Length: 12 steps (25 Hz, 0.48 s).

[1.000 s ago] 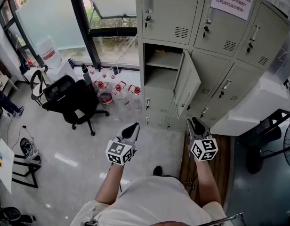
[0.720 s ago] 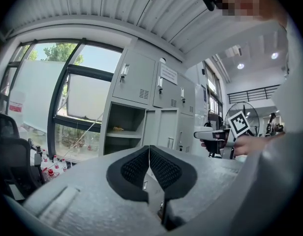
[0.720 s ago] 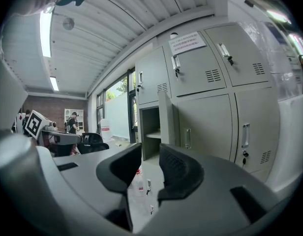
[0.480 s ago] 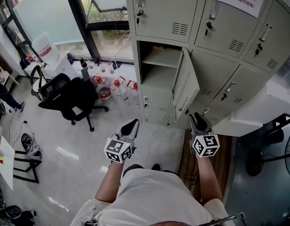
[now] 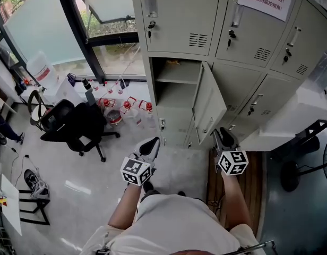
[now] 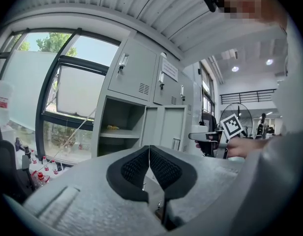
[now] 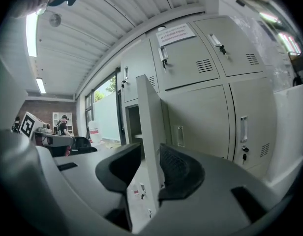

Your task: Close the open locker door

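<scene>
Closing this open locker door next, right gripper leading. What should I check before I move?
1. Locker door stands open, hinged on the right: ok.
2. Right gripper lined up with the door's free edge: ok.
3. Its jaws opening, door edge in line between them, not clamped: ok.
4. Left gripper shut, empty, left of the door: ok.
5. Nothing sticks out of the open compartment: ok.
6. Right gripper within reach of the door edge: cannot tell.
</scene>
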### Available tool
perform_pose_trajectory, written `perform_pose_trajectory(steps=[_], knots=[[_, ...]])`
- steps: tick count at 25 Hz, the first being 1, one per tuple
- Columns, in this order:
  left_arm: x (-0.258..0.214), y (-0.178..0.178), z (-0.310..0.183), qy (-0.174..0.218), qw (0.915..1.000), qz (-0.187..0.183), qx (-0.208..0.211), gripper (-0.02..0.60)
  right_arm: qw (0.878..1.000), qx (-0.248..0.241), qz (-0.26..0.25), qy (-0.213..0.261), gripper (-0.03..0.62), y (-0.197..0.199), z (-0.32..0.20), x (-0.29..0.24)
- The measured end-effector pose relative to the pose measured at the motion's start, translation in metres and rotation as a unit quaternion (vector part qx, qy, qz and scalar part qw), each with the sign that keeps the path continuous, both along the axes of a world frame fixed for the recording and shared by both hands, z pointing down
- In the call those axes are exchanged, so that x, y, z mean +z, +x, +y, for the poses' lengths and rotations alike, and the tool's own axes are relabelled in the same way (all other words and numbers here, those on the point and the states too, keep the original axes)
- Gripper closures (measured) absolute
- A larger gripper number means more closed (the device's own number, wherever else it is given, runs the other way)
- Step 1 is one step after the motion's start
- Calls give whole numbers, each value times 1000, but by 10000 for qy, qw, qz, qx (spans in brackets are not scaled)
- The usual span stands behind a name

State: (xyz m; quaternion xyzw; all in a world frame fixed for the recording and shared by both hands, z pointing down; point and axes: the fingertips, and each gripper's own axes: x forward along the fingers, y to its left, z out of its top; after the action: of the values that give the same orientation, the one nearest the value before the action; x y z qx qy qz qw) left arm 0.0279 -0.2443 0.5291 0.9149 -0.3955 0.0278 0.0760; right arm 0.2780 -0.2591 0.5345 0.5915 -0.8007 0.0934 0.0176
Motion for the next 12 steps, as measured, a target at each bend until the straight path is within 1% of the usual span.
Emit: perform_pose_trajectory(steps=[3, 7, 12], knots=[[-2, -5, -18, -6, 9998, -26, 190, 566, 9998, 171, -58, -3, 482, -3, -11, -4], [-1, -10, -32, -33, 9993, 38, 374, 566, 9994, 349, -24, -68, 476, -6, -20, -5], [0, -24, -47, -54, 9989, 98, 445, 566, 9987, 503, 63, -55, 474, -14, -27, -8]])
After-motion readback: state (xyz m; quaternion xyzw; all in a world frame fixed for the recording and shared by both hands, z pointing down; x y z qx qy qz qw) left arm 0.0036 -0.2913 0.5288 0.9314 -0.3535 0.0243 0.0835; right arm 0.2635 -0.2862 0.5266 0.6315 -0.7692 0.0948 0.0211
